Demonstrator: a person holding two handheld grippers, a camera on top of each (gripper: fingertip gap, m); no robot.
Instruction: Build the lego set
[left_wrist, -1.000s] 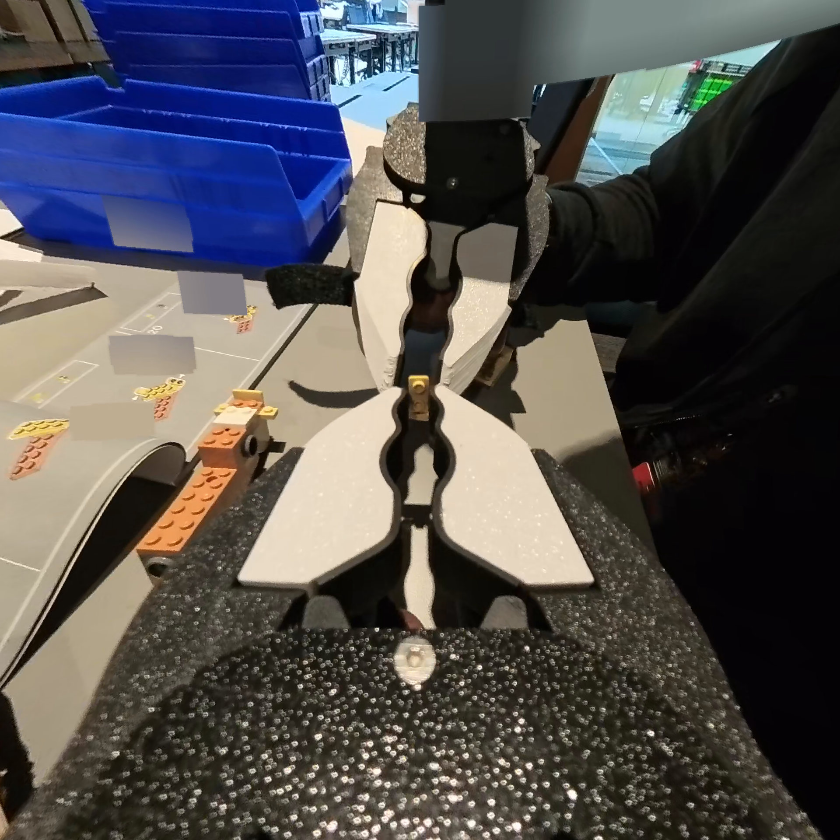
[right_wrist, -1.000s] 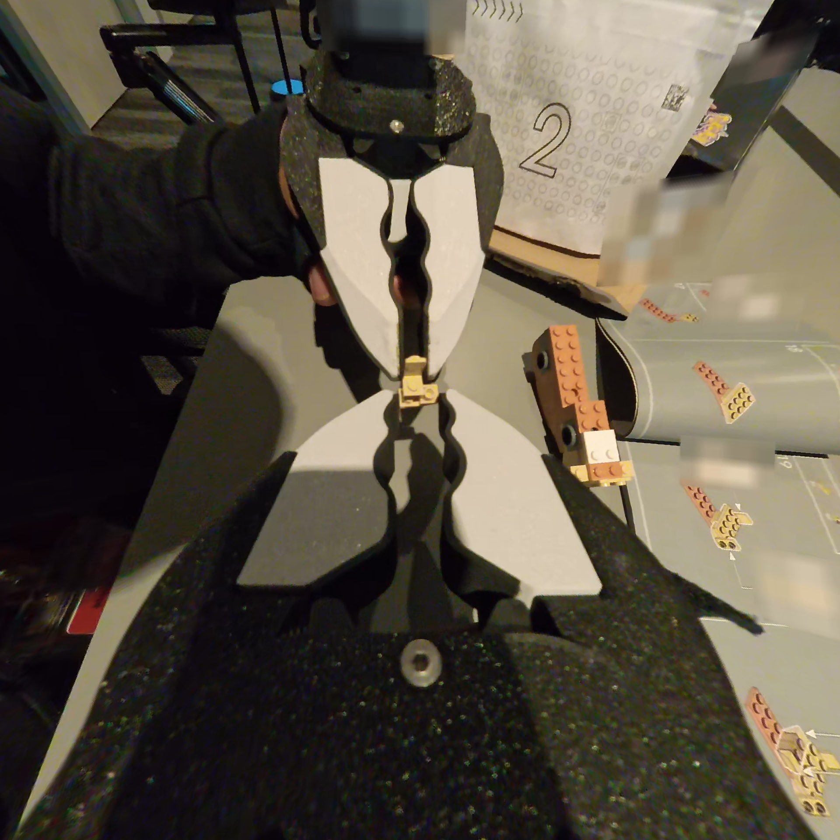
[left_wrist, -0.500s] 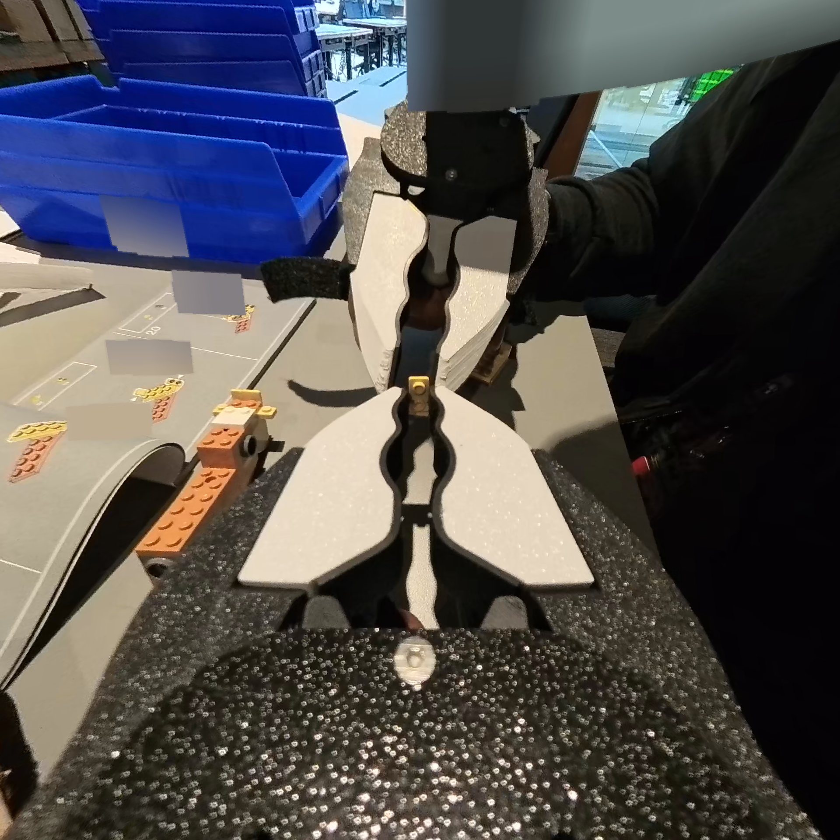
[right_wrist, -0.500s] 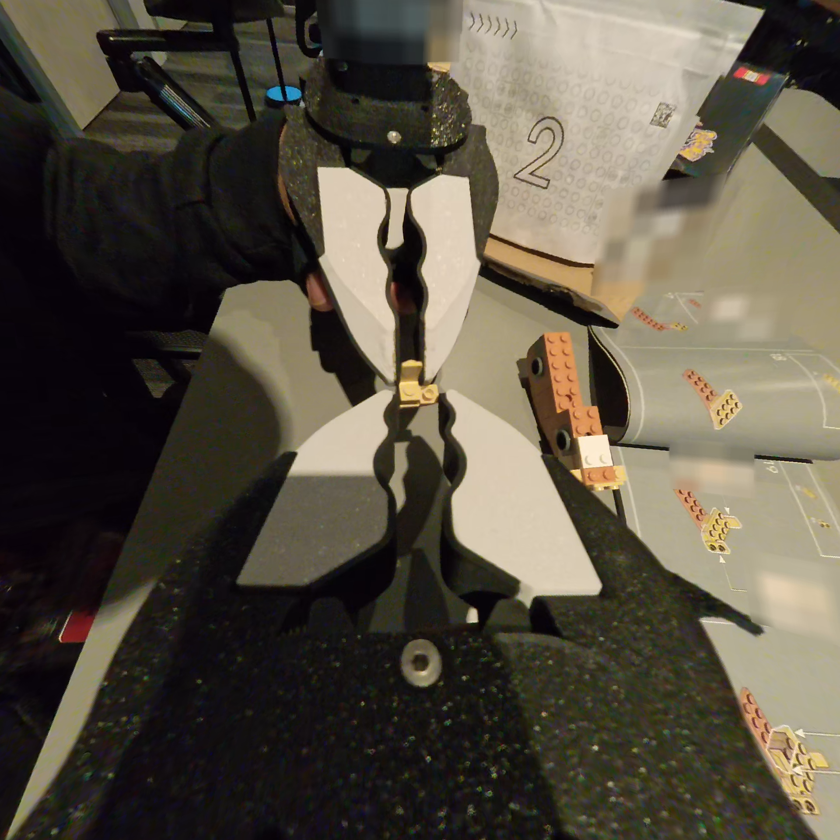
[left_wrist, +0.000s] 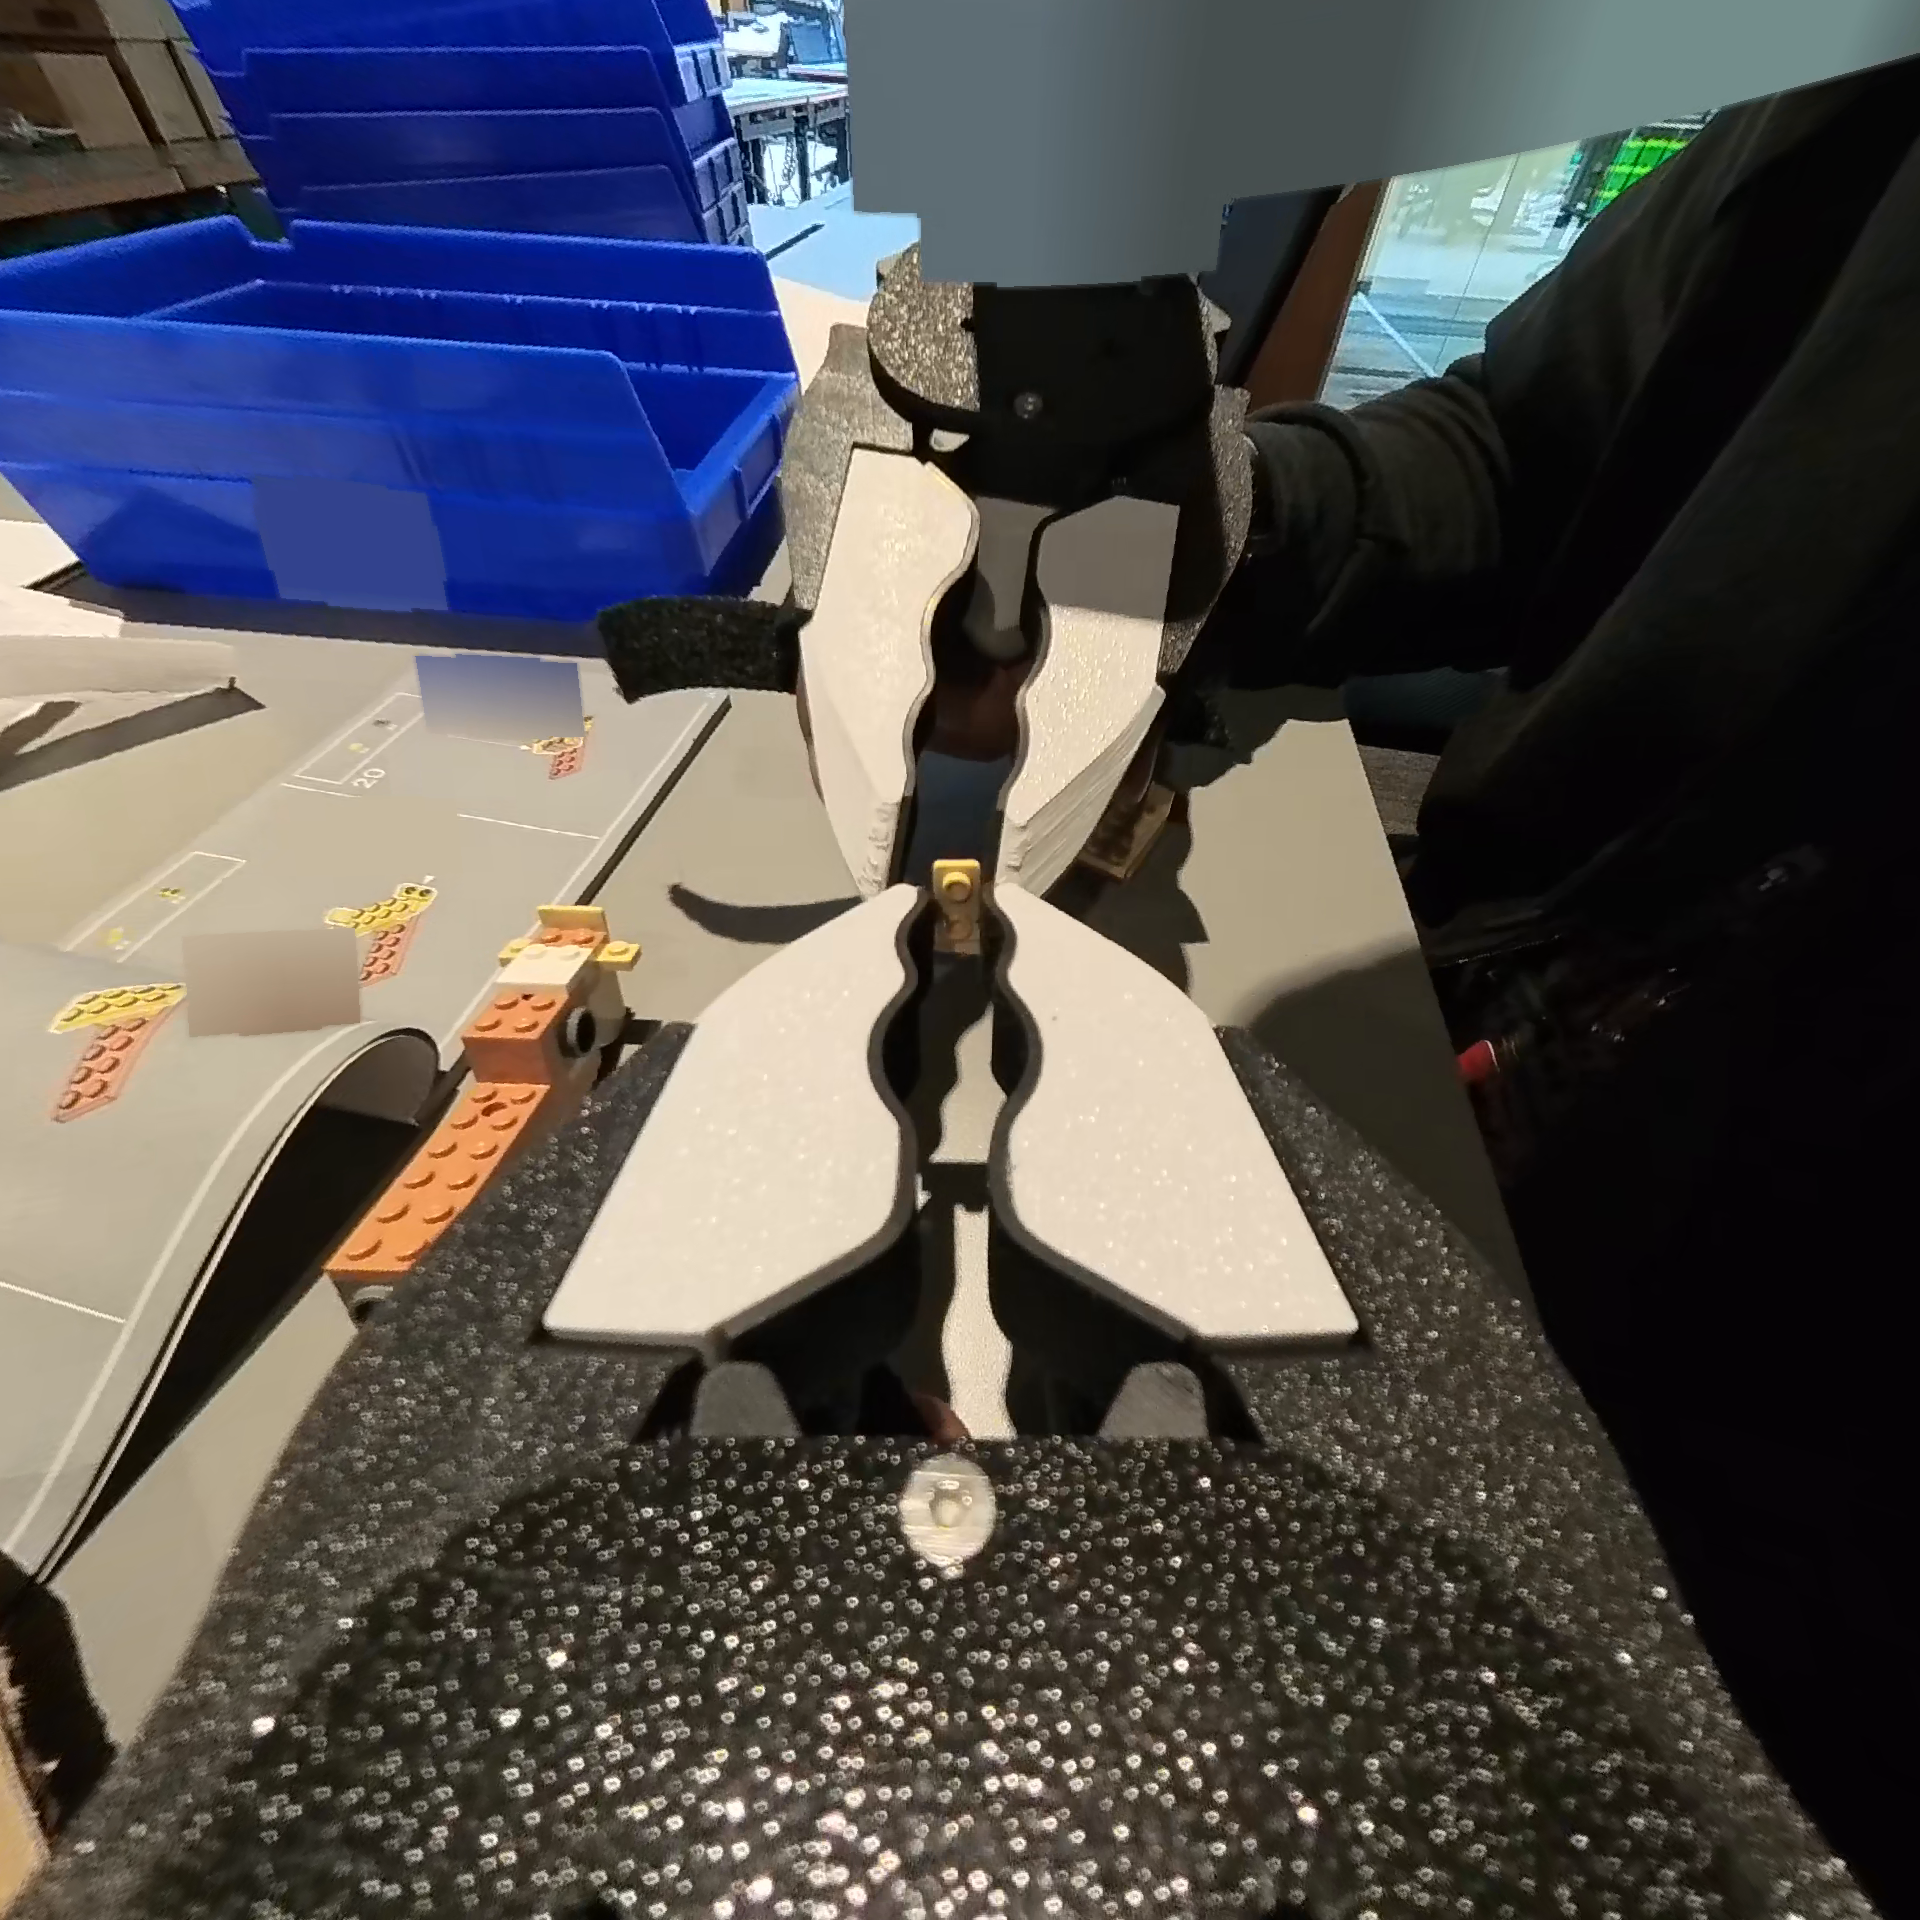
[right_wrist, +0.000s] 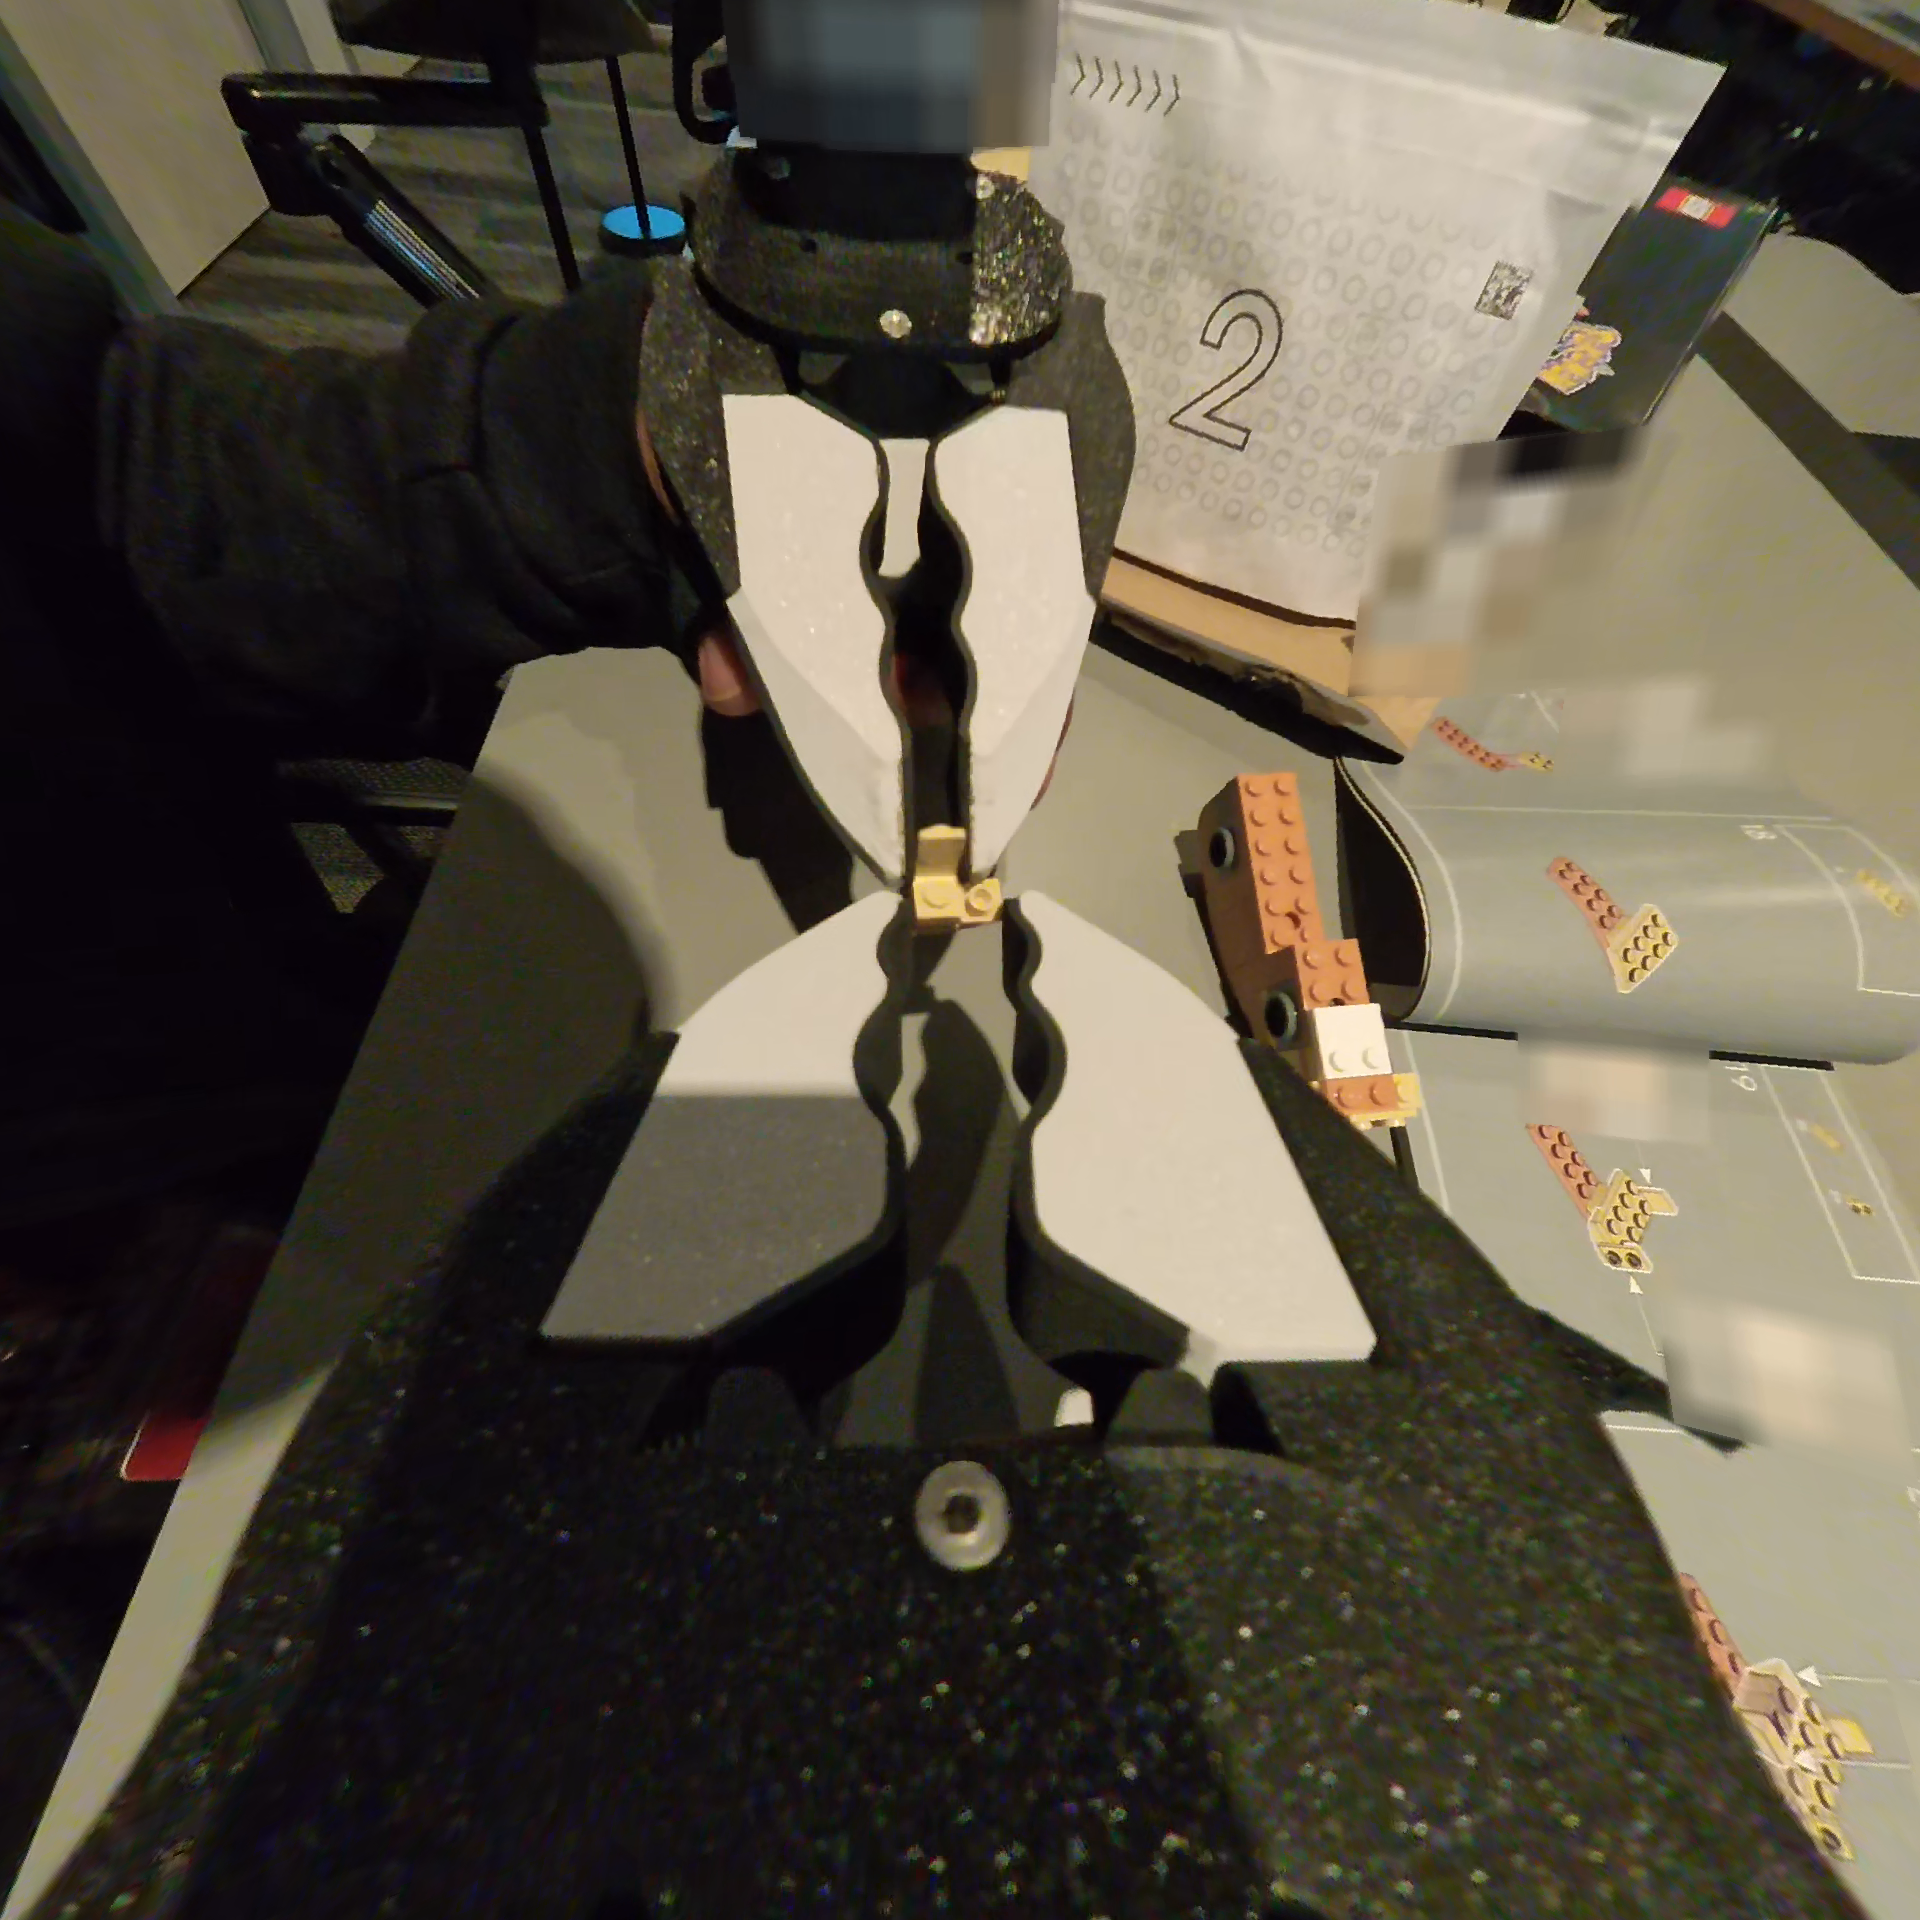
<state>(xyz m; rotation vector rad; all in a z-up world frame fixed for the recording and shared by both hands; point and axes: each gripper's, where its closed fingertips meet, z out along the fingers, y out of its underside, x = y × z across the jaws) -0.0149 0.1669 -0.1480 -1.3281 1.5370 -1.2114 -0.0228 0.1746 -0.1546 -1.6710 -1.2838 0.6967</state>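
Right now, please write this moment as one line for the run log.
left gripper: shut on tan piece | right gripper: shut on same piece, tip to tip | orange-brown assembly: on table, untouched

Each camera sits just behind its own gripper, looking forward and slightly down along the fingers, the two facing each other at close range and sharing the tan piece (left_wrist: 956, 902) (right_wrist: 951, 883), the brick model (left_wrist: 488, 1101) (right_wrist: 1299, 945) and grey table (left_wrist: 1288, 935) (right_wrist: 582, 831).

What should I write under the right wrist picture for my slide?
Two grippers meet tip to tip, pinching tan Lego pieces above a grey table.
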